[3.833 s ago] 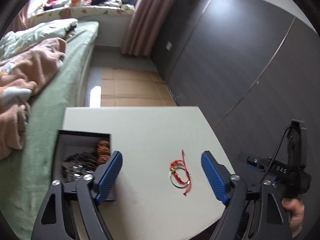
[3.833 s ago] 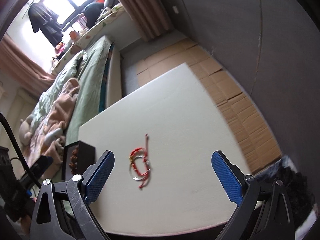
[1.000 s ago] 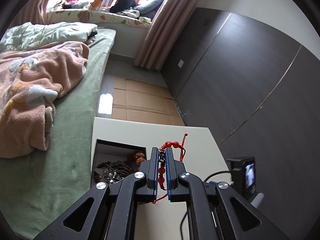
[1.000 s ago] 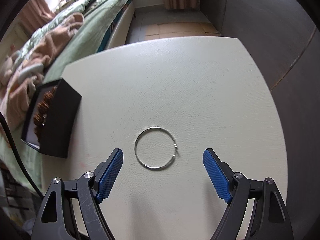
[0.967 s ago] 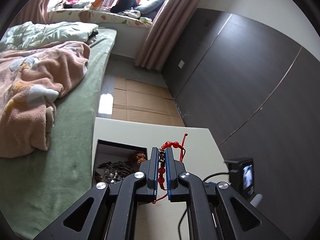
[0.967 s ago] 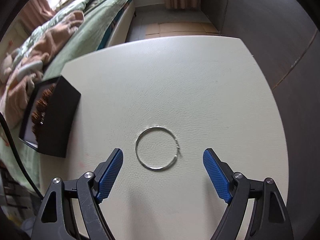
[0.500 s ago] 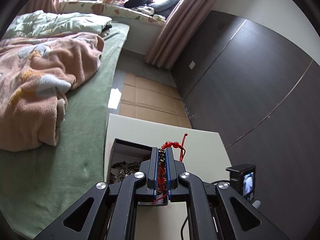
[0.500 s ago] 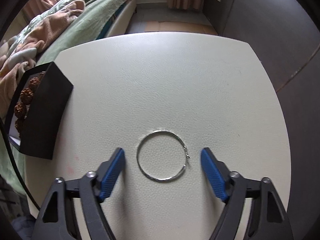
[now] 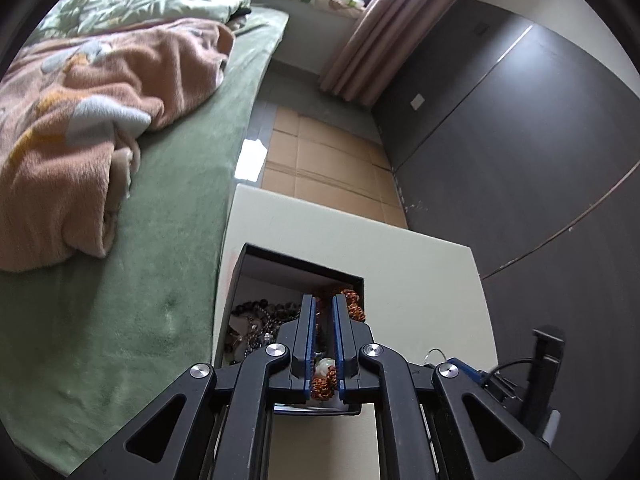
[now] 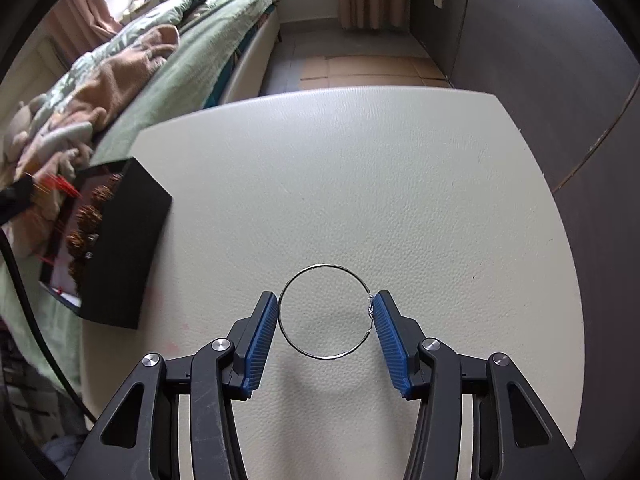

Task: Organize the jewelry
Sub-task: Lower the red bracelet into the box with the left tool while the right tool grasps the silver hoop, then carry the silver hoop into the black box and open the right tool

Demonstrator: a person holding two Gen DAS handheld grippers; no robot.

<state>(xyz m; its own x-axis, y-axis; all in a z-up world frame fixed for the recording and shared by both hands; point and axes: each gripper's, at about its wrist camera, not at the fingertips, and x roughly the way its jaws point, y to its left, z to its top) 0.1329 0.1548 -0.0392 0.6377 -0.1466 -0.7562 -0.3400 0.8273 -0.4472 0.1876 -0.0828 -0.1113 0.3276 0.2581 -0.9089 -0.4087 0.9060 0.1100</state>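
Jaws of right gripper [image 10: 326, 320] closing round wire ring [image 10: 325, 311] flat on desk [image 10: 360, 184], right of black box [image 10: 120, 256]; left gripper [image 9: 323, 316] over box, jaws nearly shut, starting to part.

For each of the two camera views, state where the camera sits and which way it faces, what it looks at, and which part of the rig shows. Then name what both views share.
Left wrist view: sits on the left gripper, facing steeply down into the black jewelry box, its blue fingers nearly shut.
Right wrist view: sits on the right gripper, facing down at the silver ring on the table; its jaws are closing around the ring.
Shared: box, table, green bed.
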